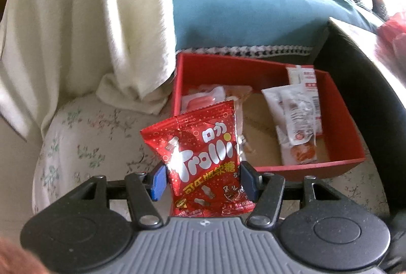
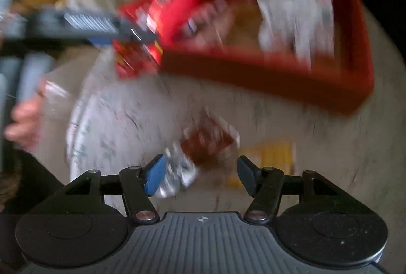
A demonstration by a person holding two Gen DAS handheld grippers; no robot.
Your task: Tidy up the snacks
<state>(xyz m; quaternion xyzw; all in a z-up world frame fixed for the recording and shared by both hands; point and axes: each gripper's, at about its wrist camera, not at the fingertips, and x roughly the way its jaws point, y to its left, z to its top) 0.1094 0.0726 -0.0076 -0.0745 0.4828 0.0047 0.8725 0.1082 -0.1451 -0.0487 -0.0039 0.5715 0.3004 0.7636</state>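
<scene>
The red box [image 1: 299,168] sits on the floral-covered tabletop [image 1: 83,147], close against a teal sofa cushion [image 1: 241,7], with a cream blanket [image 1: 76,20] draped down just beside its left wall; inside lie several white sachets [image 1: 297,109] to the right and some clear-wrapped snacks [image 1: 213,96] at the back left. The left gripper [image 1: 203,181] has its jaws closed on the lower half of a red Trolli gummy bag [image 1: 200,147], held upright just in front of the box's near wall. The bag looks light, crinkly and slippery, soft enough to buckle, so a hold across its flat middle, as here, seems safer than one on a sealed edge. To drop it in, it must clear the near wall, and the free space looks to be the bare cardboard floor in the middle. In the blurred right wrist view, the right gripper [image 2: 200,176] has its jaws apart, holding nothing, above a small brown-and-silver packet [image 2: 200,149] lying on the tabletop beside a yellow packet [image 2: 269,159]; both look thin and light.
</scene>
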